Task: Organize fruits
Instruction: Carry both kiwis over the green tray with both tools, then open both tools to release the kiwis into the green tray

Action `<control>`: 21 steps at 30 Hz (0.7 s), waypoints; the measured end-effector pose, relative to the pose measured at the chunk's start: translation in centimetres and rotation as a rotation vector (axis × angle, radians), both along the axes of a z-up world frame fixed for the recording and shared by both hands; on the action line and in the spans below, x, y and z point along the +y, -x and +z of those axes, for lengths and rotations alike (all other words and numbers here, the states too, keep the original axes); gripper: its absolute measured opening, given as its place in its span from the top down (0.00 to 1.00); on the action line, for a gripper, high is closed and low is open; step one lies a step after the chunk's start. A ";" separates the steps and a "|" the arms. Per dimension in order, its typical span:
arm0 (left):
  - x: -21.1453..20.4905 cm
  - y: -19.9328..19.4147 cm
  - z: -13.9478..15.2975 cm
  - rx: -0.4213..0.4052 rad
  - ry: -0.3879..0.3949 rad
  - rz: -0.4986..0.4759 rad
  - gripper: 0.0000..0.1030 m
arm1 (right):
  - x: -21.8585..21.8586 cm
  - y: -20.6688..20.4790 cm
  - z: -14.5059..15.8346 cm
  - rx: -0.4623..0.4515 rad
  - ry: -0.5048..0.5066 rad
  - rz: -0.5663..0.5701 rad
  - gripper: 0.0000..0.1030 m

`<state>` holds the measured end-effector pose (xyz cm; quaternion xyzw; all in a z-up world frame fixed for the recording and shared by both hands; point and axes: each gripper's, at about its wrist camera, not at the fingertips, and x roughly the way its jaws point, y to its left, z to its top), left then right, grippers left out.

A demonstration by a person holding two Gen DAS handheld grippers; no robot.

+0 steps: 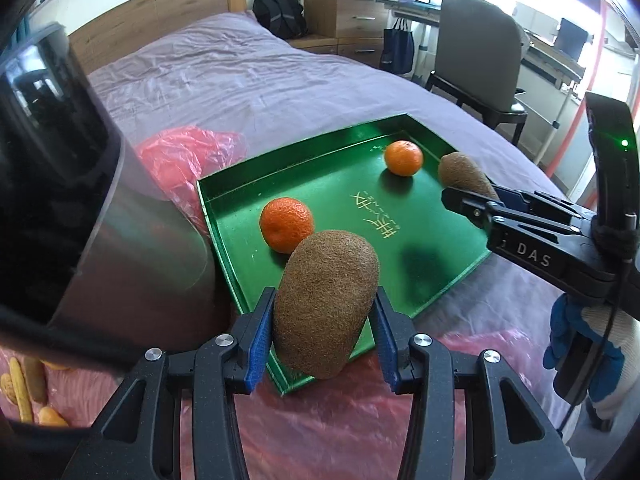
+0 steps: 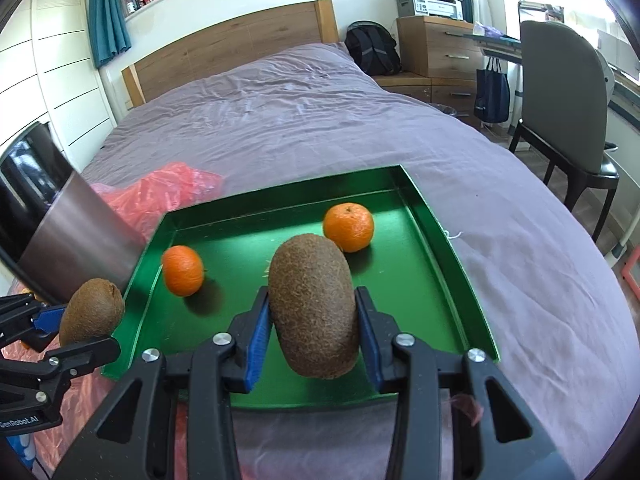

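low in the left wrist view, the left gripper (image 1: pixel 324 344) pinches a kiwi (image 1: pixel 326 304) above the green tray (image 1: pixel 420 248); the right gripper (image 2: pixel 316 332) likewise clamps a second kiwi (image 2: pixel 314 306). two tangerines (image 2: pixel 183 270) (image 2: pixel 349 227) already lie in the tray, so both kiwis seem left to place.

- Left tongs (image 1: pixel 323 334): black frame, blue pads (image 1: pixel 258 344), at lower centre of the left wrist frame; closed onto a brown kiwi (image 1: pixel 326 304), held upright.
- Right tongs (image 2: pixel 314 336): same build, lower centre of the right wrist frame; clamped on a second kiwi (image 2: pixel 314 306).
- Gloved hand (image 1: pixel 588 344): blue and white, lower right of the left wrist frame, gripping the right tongs' handle.
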<state>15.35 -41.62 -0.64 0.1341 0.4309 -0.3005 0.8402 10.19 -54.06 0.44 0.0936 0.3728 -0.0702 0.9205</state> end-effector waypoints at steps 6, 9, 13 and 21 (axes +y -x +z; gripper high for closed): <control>-1.2 -1.4 -2.3 0.014 -0.035 0.016 0.61 | -1.3 -1.3 -1.9 0.023 -0.002 -0.023 0.60; -1.6 -1.6 -3.1 0.024 -0.047 0.020 0.61 | -1.8 -1.7 -2.6 0.032 -0.001 -0.029 0.60; -2.0 -1.9 -4.2 0.043 -0.060 0.021 0.61 | -2.2 -1.8 -3.4 0.046 0.003 -0.042 0.60; -1.9 -2.2 -5.5 0.080 -0.063 0.038 0.61 | -2.5 -1.8 -4.2 0.069 0.046 -0.063 0.59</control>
